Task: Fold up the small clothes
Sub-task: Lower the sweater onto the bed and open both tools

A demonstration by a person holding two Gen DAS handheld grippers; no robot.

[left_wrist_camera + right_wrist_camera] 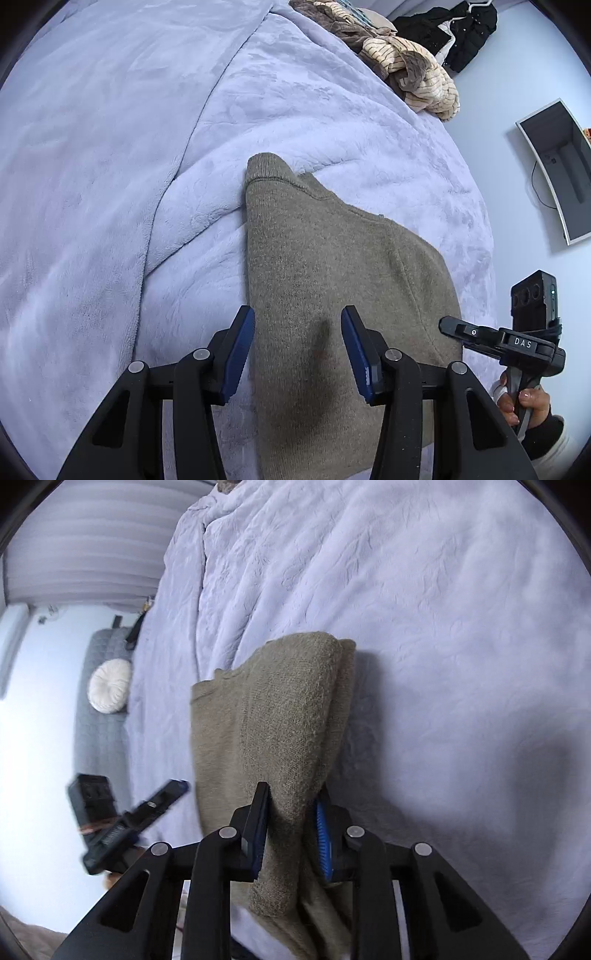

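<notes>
An olive-grey knit sweater [332, 280] lies folded lengthwise on the pale lilac bedspread [110, 166], its cuff end pointing away. My left gripper [298, 325] is open, its blue pads standing apart over the sweater's near part without gripping it. My right gripper [291, 812] is shut on a bunched fold of the sweater [280, 716] and holds that edge lifted off the bed. The right gripper also shows in the left wrist view [454, 326] at the sweater's right edge, and the left gripper shows blurred in the right wrist view [177, 786].
A pile of brown and cream striped clothes [402, 62] and a black garment [465, 33] lie at the far end of the bed. A grey box [557, 166] stands on the floor to the right. A grey bench with a white round cushion [109, 685] stands beside the bed.
</notes>
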